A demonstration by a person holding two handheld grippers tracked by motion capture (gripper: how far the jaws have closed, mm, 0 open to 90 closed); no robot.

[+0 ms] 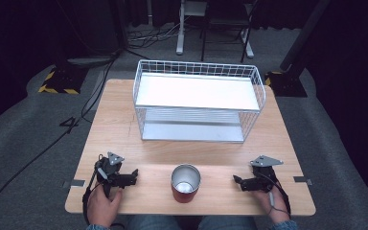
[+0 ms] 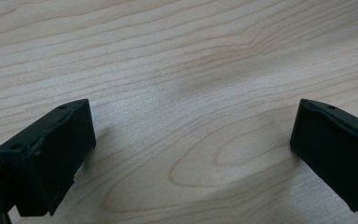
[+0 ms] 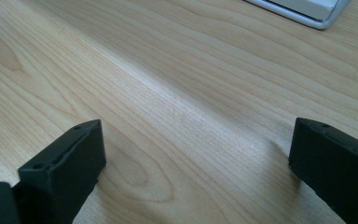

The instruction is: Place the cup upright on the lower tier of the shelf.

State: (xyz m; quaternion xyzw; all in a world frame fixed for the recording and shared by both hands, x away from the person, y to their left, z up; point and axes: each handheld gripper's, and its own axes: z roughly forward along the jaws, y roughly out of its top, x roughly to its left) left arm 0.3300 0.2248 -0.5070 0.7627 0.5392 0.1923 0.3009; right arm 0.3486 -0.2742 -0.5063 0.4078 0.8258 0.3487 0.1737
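We see the cup (image 1: 186, 183) upright at the bottom centre of the table (image 1: 124, 124), between the left tool (image 1: 133, 175) and right tool (image 1: 238, 181), both wide and empty. It looks rigid, slick metal; we'd grip mid-wall.

Pale wood-grain surface (image 1: 124, 120) with a smooth matt finish, white coated wire basket (image 1: 199, 72) with smooth white shelves, cup (image 1: 186, 183) of shiny metal inside and matt red outside, matt black plastic left claw (image 2: 191, 154) and right claw (image 3: 196, 163), grey carpeted floor (image 1: 24, 129)
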